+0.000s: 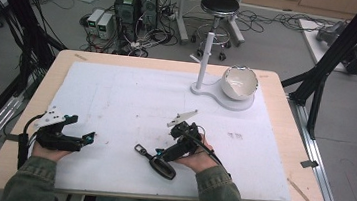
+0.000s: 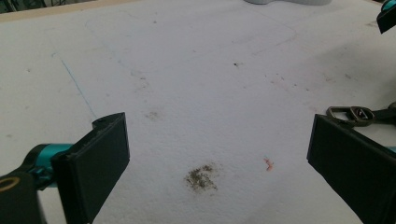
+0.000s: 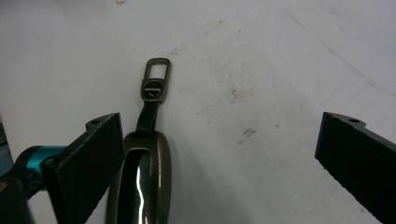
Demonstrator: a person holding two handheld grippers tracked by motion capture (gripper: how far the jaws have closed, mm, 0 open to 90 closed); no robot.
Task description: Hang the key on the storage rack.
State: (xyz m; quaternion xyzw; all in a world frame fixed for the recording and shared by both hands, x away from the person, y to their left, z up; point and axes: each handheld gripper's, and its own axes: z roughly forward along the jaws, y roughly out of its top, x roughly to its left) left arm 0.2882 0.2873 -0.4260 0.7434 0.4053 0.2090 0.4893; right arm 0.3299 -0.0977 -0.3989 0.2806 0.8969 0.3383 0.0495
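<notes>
Table: light wooden top, carrying a large white foam sheet marked with faint stains.
Stand: white flat base with an upright white post, sitting at the far right of the sheet, bearing a white rounded bowl.
Left gripper: black with teal joints, resting on the near left of the sheet, held in a hand, jaws standing wide apart and holding nothing; in the left gripper view, bare stained sheet lying between the jaws.
Right gripper: black, held in a hand at the near middle of the sheet, pointing toward the person's left; jaws spread wide in the right gripper view, clamping nothing.
Key fob: dark glossy elongated case with a short dark strap and a bronze rectangular metal clasp, lying flat on the sheet at the near middle.
Long axis: in the high view, running from the near right to the far left, clasp end pointing toward the left gripper; in the right gripper view, running straight away from the camera, clasp farthest.
Position to right gripper: lying within the open gap, just beside the jaw at the left of that view, well apart from the other jaw.
Position to left gripper: well apart; clasp peeking past the jaw at the right of the left gripper view.
</notes>
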